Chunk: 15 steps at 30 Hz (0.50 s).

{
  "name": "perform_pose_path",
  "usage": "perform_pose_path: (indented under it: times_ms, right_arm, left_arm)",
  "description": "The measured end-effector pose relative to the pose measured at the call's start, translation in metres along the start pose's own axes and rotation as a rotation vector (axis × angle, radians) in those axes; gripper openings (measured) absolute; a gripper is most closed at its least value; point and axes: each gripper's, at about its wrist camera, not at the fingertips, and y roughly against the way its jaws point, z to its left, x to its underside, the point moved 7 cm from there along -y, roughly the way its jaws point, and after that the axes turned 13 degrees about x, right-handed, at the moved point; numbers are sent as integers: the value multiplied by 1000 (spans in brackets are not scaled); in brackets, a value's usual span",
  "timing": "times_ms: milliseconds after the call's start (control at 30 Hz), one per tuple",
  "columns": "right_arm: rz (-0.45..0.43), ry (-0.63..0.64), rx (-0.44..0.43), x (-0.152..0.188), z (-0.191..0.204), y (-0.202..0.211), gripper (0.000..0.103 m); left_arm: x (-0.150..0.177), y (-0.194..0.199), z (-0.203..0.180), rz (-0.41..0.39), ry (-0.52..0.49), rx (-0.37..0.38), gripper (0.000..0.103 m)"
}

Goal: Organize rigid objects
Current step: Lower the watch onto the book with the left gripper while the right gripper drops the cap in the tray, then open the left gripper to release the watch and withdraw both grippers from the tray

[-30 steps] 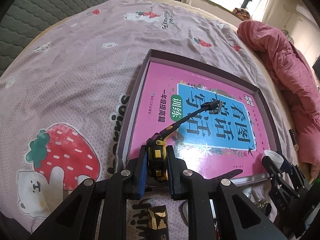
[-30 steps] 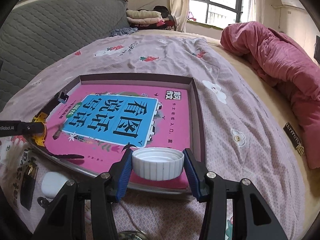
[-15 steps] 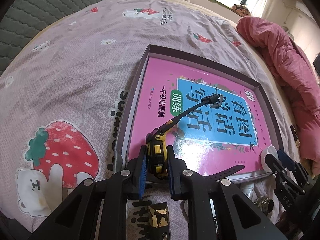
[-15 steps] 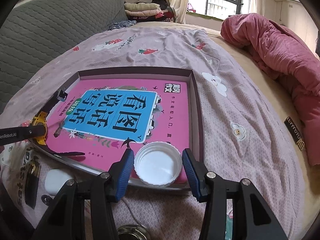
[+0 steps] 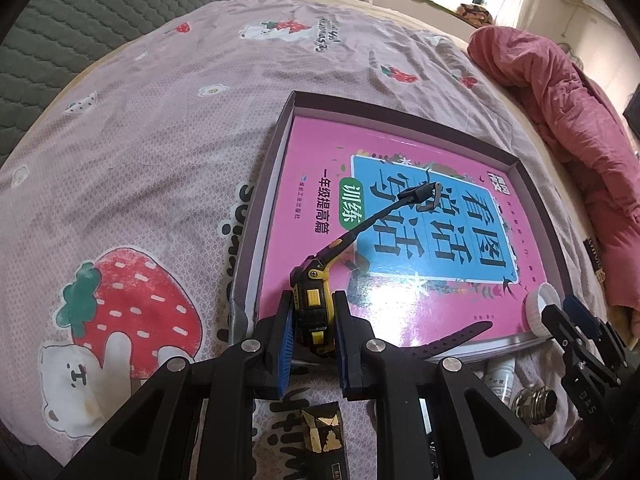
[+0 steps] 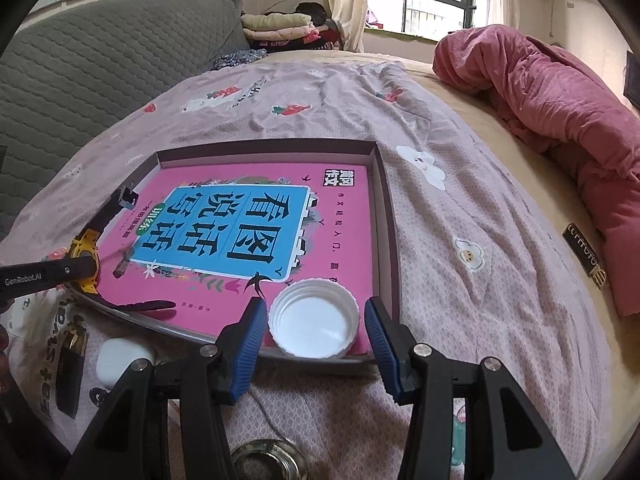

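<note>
A shallow purple box on the bed holds a pink book. My left gripper is shut on a yellow and black watch at the box's near left corner, its strap reaching over the book. My right gripper is open, its fingers either side of a white cap that lies open side up on the book's near right corner. The cap and right gripper also show in the left wrist view.
On the strawberry-print sheet in front of the box lie a white case, a black and gold box, a small white bottle and a metal screw base. A pink quilt is heaped at the right.
My right gripper has opened and let go of the white cap, which now lies on the book in the box. My left gripper still holds the watch at the box's near left corner.
</note>
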Motion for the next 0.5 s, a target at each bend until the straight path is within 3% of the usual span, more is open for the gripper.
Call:
perform_pose_path:
  times_ms: [500]
  right_arm:
    - [-57,11,21,8,-8,22,60]
  left_arm:
    - [1,11,1,-8,-9,-11,24]
